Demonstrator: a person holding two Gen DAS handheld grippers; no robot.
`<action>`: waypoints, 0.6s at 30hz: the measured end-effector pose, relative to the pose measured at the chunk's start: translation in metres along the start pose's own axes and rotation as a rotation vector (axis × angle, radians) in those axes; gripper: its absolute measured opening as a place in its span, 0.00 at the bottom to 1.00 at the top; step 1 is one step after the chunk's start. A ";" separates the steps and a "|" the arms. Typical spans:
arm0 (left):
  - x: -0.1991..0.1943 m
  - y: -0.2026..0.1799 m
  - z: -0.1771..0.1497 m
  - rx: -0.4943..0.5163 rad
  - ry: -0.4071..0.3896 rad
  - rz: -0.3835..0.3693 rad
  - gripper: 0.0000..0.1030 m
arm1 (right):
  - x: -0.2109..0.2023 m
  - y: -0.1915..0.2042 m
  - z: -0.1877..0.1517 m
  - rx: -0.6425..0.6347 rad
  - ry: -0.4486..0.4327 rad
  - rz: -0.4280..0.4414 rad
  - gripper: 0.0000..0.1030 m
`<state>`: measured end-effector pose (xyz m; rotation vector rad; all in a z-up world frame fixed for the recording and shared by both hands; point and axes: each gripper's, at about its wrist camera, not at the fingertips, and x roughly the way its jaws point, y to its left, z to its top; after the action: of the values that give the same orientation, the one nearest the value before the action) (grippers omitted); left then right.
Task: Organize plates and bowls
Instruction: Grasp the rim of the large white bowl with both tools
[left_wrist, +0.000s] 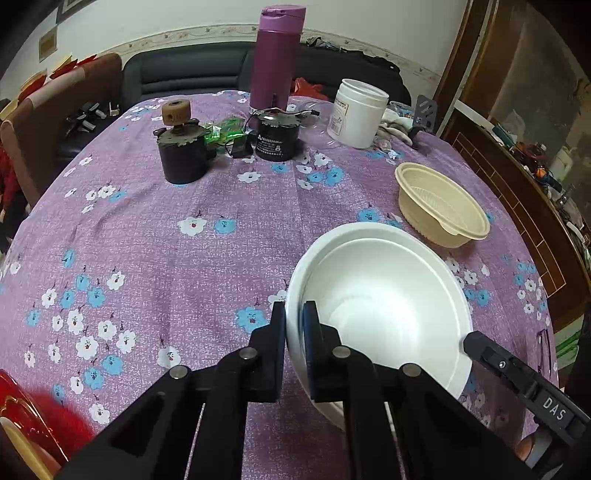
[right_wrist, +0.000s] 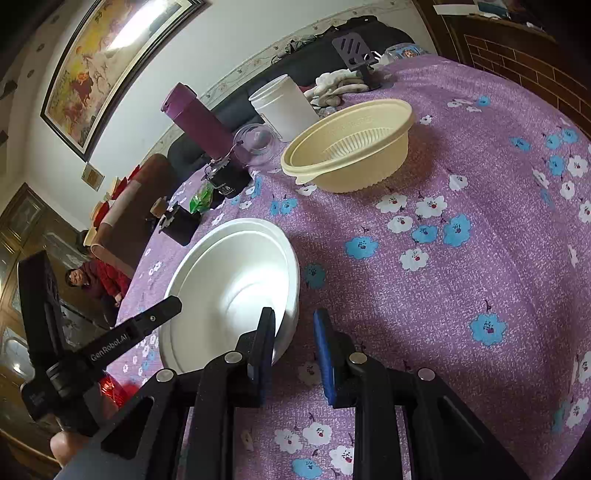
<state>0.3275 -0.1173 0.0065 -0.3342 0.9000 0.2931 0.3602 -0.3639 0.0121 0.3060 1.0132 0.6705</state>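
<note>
A white bowl sits on the flowered purple tablecloth, close in front of both grippers. My left gripper is shut on its near left rim, one finger outside the wall and one inside. In the right wrist view that gripper reaches in from the left. My right gripper straddles the bowl's opposite rim, its jaws apart with cloth showing between the wall and the outer pad. Its tip shows at the bowl's right edge. A cream ribbed bowl stands empty just beyond.
Further back stand a purple flask, a white jar, two black motors and a clear lid. A sofa lies behind the table, a wooden cabinet to the right. A person in red sits beyond the table's left edge.
</note>
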 end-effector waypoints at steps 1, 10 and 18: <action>-0.001 0.000 -0.001 0.001 -0.001 -0.001 0.08 | -0.001 0.001 0.000 -0.009 -0.004 -0.008 0.23; -0.016 -0.002 -0.008 0.019 -0.021 0.001 0.09 | -0.006 0.016 -0.004 -0.089 -0.041 -0.018 0.15; -0.048 0.001 -0.017 0.031 -0.070 0.032 0.09 | -0.020 0.031 -0.009 -0.153 -0.070 0.009 0.15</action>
<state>0.2865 -0.1284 0.0345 -0.2797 0.8408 0.3180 0.3342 -0.3535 0.0375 0.1990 0.8894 0.7358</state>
